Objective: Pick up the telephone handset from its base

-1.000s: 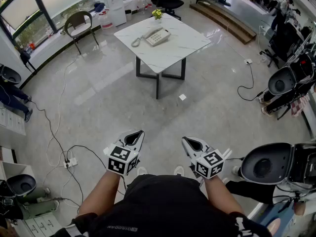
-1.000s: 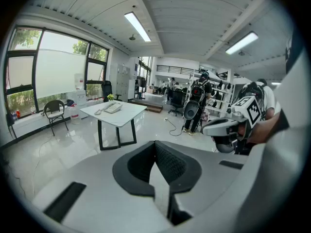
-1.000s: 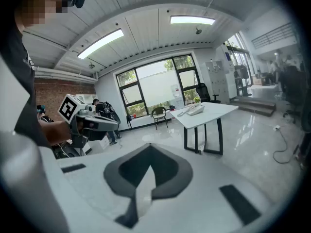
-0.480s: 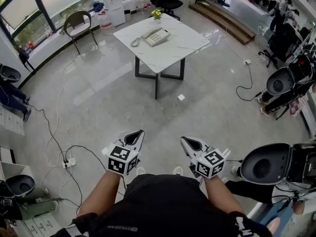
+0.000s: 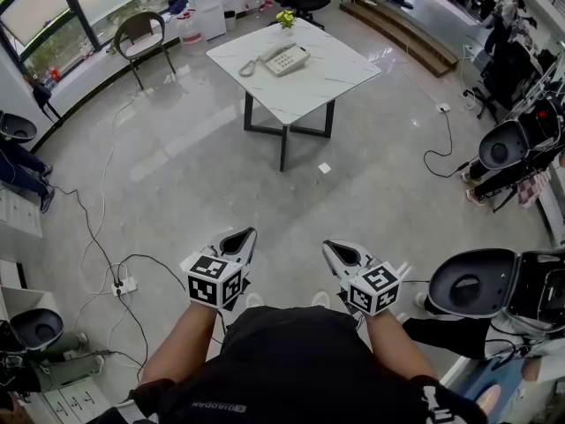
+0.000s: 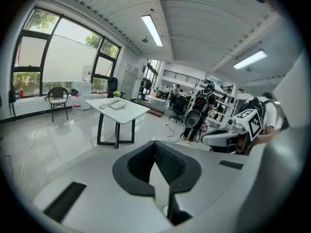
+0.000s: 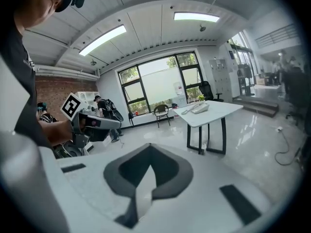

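Left tongs (image 5: pixel 240 238) and right tongs (image 5: pixel 339 253) are held side by side low in the head view, just ahead of the person's dark shirt (image 5: pixel 291 369), each pointing forward and slightly down over the bare grey floor (image 5: pixel 177 184). Both pairs of jaws are closed, pad against pad, with nothing between them, as each gripper view confirms. The telephone (image 5: pixel 287 58) sits on the white marble counter (image 5: pixel 340 73) well apart from both tongs, toward the far side of the room; its handset (image 5: pixel 273 55) lies in the base, with the coiled cord (image 5: pixel 247 67) trailing to the left. A small yellow plant (image 5: pixel 284 18) stands at the counter's far corner, and a chair (image 5: pixel 141 38) stands beyond it by the windows. Compared with the frame one second earlier, the left tongs have rolled slightly, so the marker cube (image 5: pixel 214 281) presents its faces differently, and both tongs sit a little higher in the view. The jaws remain closed throughout, and the handset has not left its base.
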